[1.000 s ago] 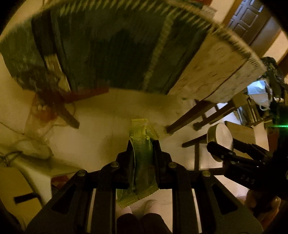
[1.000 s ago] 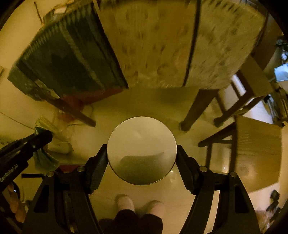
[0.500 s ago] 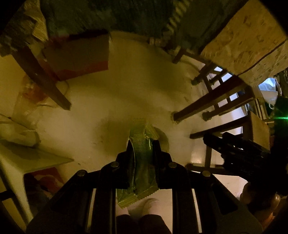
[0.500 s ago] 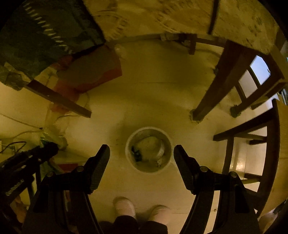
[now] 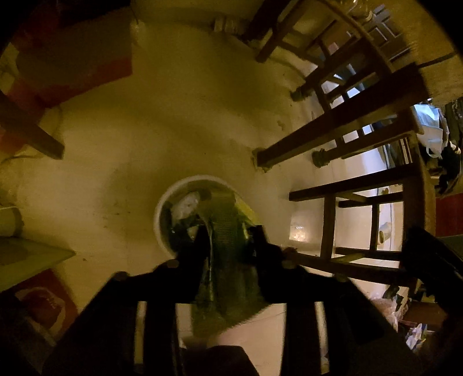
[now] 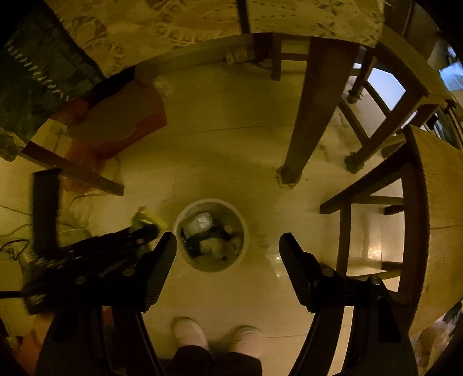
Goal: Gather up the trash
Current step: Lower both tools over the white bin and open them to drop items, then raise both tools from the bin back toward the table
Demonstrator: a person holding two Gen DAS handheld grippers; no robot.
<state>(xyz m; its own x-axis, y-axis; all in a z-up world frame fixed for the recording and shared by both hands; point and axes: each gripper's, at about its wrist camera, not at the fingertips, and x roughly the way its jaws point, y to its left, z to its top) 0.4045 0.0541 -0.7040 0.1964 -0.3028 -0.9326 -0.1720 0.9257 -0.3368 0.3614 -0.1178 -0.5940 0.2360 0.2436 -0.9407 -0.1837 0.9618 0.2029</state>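
Observation:
A small round trash bin [image 6: 209, 267] stands on the pale floor with crumpled trash inside; the left wrist view shows its white rim [image 5: 157, 219] too. My left gripper [image 5: 230, 229] points down over the bin. Its jaws are opening, and a green snack wrapper [image 5: 228, 208] hangs loose between them. From the right wrist view the left gripper [image 6: 144, 231] sits just left of the bin, and the wrapper [image 6: 147, 218] sticks out at its tip. My right gripper [image 6: 227, 236] hovers over the bin, open and empty.
Dark wooden table legs [image 6: 301, 124] and a chair [image 6: 419, 202] stand right of the bin. A red-edged board [image 6: 121, 124] lies on the floor at the upper left. The person's white-socked feet [image 6: 217, 332] are just below the bin. A patterned tablecloth [image 6: 188, 23] hangs above.
Both grippers have sunk below the tabletop toward the bin. The silver disc between the right fingers is gone and the bin shows open. The left jaws have widened around the wrapper.

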